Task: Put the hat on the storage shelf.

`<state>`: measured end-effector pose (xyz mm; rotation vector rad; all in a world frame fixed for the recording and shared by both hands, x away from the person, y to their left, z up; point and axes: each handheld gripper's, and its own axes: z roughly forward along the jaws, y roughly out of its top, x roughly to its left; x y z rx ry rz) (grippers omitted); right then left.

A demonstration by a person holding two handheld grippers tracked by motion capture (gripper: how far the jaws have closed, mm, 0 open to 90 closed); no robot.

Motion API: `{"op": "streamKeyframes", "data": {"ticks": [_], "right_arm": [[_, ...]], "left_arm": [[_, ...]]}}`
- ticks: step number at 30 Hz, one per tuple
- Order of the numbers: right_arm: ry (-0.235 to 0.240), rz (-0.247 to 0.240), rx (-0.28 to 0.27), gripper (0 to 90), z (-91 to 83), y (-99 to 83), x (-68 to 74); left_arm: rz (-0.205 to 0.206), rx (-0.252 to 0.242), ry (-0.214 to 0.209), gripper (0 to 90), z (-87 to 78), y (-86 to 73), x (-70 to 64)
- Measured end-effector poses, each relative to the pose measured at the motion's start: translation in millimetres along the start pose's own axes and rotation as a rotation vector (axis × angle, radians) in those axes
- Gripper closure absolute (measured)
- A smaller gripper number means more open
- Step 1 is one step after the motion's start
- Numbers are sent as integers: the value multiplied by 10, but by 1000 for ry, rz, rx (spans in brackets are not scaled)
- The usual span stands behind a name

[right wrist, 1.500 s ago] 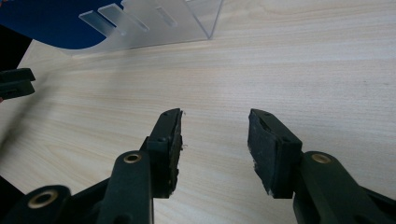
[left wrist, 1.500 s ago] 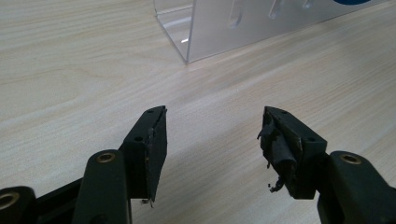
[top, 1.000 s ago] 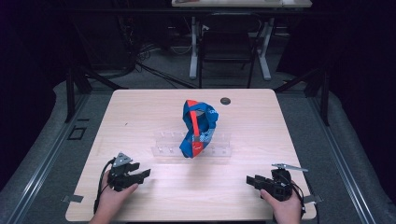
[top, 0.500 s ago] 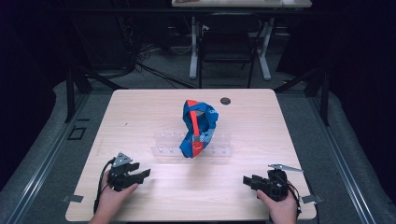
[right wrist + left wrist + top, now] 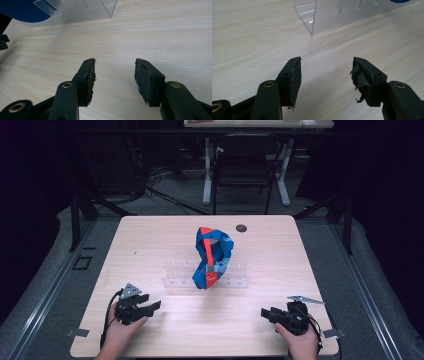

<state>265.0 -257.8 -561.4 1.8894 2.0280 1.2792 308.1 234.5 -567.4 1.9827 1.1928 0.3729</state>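
A blue and red strap-like bundle stands draped over a clear acrylic rack in the middle of the wooden table. My left gripper rests near the table's front left, held in a hand, jaws open and pointing toward the rack; in the left gripper view the gripper holds nothing and the rack's corner lies ahead. My right gripper sits at the front right, open and empty. In the right gripper view the gripper faces the rack and a blue patch.
A small dark round object lies on the table behind the bundle. Beyond the far edge stand a chair and desk legs on a dark floor. Bare wood stretches between the two grippers.
My right gripper has shifted slightly left and turned toward the table's middle. The left gripper and the bundle have stayed put.
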Motion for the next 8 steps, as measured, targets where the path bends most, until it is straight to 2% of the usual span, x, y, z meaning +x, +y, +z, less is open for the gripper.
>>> {"op": "streamKeyframes", "data": {"ticks": [8], "right_arm": [[11,5,0,506,7,-1,-8]], "left_arm": [[-2,0,-5,412,-7,5,11]]}}
